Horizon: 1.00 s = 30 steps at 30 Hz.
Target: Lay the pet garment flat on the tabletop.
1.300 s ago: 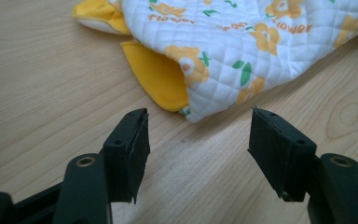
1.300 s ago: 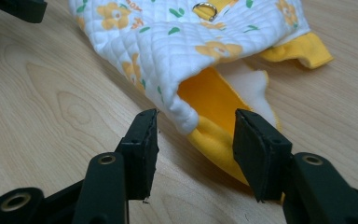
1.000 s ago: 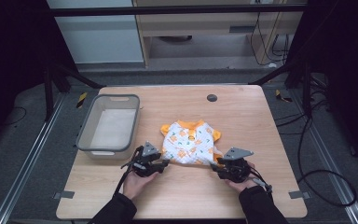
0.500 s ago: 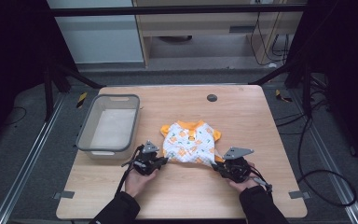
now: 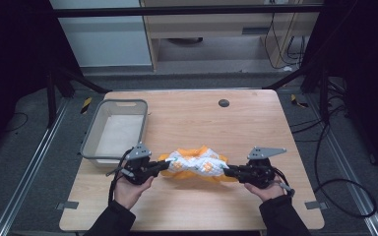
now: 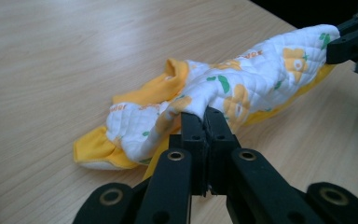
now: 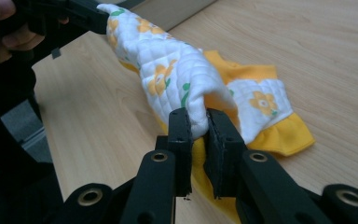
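- The bench (image 5: 256,118) is a pale wood top standing on a dark floor, with black frame rails around it and cables trailing on the right side; a pale cabinet stands behind it.
- A grey basket (image 5: 94,142) sits at the bench's left edge, and it looks empty.
- The baby garment (image 5: 197,164), white quilted cloth with orange flowers and yellow trim, is near the front of the bench, stretched between both grippers and partly lifted, its lower folds touching the wood.
- The left gripper (image 5: 163,166) is clamped on one end of the garment, and the right gripper (image 5: 228,171) is clamped on the other.
- Judging by this, a fold is under way: both ends are gathered and raised, but the cloth is bunched, not yet laid flat or folded over neatly.
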Each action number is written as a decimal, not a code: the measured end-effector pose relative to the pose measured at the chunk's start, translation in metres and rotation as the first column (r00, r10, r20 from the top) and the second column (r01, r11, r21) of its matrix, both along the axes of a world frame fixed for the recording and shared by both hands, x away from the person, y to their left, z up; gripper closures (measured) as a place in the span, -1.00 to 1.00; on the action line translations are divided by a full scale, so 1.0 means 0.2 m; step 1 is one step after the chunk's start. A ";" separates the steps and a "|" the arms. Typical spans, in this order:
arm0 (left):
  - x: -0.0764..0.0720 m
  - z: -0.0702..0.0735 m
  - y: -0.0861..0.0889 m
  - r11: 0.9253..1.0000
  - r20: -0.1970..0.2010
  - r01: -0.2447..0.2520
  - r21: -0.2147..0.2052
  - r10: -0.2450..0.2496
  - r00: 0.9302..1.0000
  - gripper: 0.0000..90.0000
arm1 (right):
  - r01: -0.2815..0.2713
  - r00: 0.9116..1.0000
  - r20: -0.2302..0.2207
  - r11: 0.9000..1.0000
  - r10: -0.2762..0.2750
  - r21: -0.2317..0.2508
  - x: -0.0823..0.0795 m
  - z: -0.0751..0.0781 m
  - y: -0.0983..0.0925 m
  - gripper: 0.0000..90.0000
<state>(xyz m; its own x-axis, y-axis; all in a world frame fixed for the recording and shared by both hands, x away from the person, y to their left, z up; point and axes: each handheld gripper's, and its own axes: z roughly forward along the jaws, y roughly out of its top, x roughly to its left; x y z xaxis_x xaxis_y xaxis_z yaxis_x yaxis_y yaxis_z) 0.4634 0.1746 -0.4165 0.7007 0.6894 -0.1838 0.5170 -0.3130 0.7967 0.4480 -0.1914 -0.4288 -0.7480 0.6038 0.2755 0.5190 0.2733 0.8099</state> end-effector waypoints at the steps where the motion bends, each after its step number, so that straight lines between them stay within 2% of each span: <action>1: 0.00 0.00 0.00 1.000 0.000 0.000 0.000 0.000 1.000 0.97 | 0.000 1.000 0.000 1.000 0.000 0.000 0.00 0.00 0.00 0.79; 3: 0.09 -0.04 -0.02 0.999 -0.030 -0.043 0.025 0.044 0.999 0.96 | 0.052 0.997 -0.049 0.999 -0.053 -0.008 0.09 -0.05 0.02 0.77; 4: 0.16 -0.08 -0.05 0.996 -0.034 -0.079 0.048 0.081 0.996 0.95 | 0.121 0.991 -0.060 0.992 -0.123 -0.027 0.18 -0.11 0.03 0.73; 5: 0.16 -0.08 -0.05 0.996 -0.034 -0.079 0.048 0.081 0.996 0.94 | 0.121 0.991 -0.060 0.992 -0.123 -0.027 0.18 -0.11 0.03 0.73; 6: 0.21 -0.12 -0.06 0.994 -0.040 -0.097 0.053 0.099 0.994 0.94 | 0.144 0.988 -0.052 0.989 -0.146 -0.040 0.21 -0.13 0.04 0.70; 8: 0.25 -0.17 -0.08 0.991 -0.040 -0.125 0.055 0.128 0.991 0.91 | 0.208 0.978 -0.005 0.974 -0.209 -0.090 0.26 -0.21 0.07 0.64; 9: 0.28 -0.21 -0.09 0.987 -0.046 -0.145 0.074 0.149 0.988 0.78 | 0.231 0.973 0.014 0.964 -0.231 -0.133 0.28 -0.25 0.10 0.61; 11: 0.28 -0.22 -0.09 0.986 -0.047 -0.150 0.078 0.154 0.987 0.66 | 0.226 0.974 0.023 0.964 -0.225 -0.143 0.28 -0.26 0.10 0.59; 12: 0.28 -0.22 -0.09 0.986 -0.041 -0.149 0.075 0.153 0.987 0.66 | 0.226 0.974 0.035 0.962 -0.223 -0.151 0.28 -0.26 0.11 0.57; 13: 0.27 -0.22 -0.08 0.986 -0.032 -0.151 0.075 0.154 0.988 0.56 | 0.225 0.974 0.055 0.962 -0.219 -0.156 0.26 -0.25 0.11 0.52; 14: 0.25 -0.21 -0.07 0.985 -0.021 -0.153 0.074 0.155 0.988 0.28 | 0.230 0.971 0.098 0.962 -0.217 -0.146 0.24 -0.22 0.09 0.46; 16: 0.22 -0.18 -0.03 0.988 -0.008 -0.144 0.061 0.145 0.989 0.20 | 0.236 0.969 0.112 0.963 -0.222 -0.133 0.22 -0.19 0.08 0.42; 17: 0.19 -0.17 -0.01 0.988 0.004 -0.138 0.063 0.138 0.990 0.07 | 0.246 0.963 0.139 0.963 -0.231 -0.109 0.19 -0.16 0.05 0.38; 19: 0.13 -0.13 0.04 0.989 0.022 -0.125 0.076 0.124 0.992 -0.03 | 0.249 0.960 0.153 0.963 -0.233 -0.099 0.17 -0.13 0.02 0.33; 20: 0.13 -0.13 0.04 0.989 0.022 -0.125 0.076 0.124 0.992 -0.08 | 0.249 0.960 0.153 0.963 -0.233 -0.099 0.17 -0.13 0.02 0.33; 22: 0.07 -0.13 0.08 0.990 0.036 -0.113 0.084 0.111 0.993 -0.10 | 0.249 0.960 0.160 0.964 -0.231 -0.097 0.13 -0.11 -0.01 0.29; 23: 0.02 -0.14 0.10 0.991 0.038 -0.105 0.087 0.102 0.994 -0.14 | 0.246 0.960 0.165 0.963 -0.226 -0.112 0.09 -0.12 -0.04 0.25; 25: 0.00 -0.16 0.11 0.991 0.037 -0.099 0.092 0.096 0.995 -0.15 | 0.241 0.963 0.157 0.962 -0.221 -0.126 0.07 -0.13 -0.05 0.23; 26: -0.02 -0.18 0.11 0.990 0.041 -0.093 0.103 0.089 0.995 -0.13 | 0.232 0.966 0.154 0.960 -0.208 -0.156 0.04 -0.16 -0.07 0.18; 27: -0.03 -0.21 0.11 0.990 0.039 -0.085 0.116 0.081 0.996 -0.12 | 0.230 0.967 0.149 0.960 -0.207 -0.160 0.03 -0.17 -0.07 0.18; 28: -0.03 -0.21 0.11 0.990 0.039 -0.085 0.116 0.081 0.996 -0.10 | 0.228 0.969 0.137 0.959 -0.206 -0.167 0.03 -0.19 -0.08 0.18; 29: -0.04 -0.23 0.11 0.989 0.034 -0.081 0.122 0.077 0.996 -0.10 | 0.228 0.969 0.137 0.959 -0.206 -0.167 0.03 -0.19 -0.08 0.18; 30: -0.03 -0.25 0.10 0.989 0.012 -0.077 0.126 0.076 0.997 -0.09 | 0.225 0.970 0.130 0.958 -0.203 -0.176 0.02 -0.21 -0.08 0.17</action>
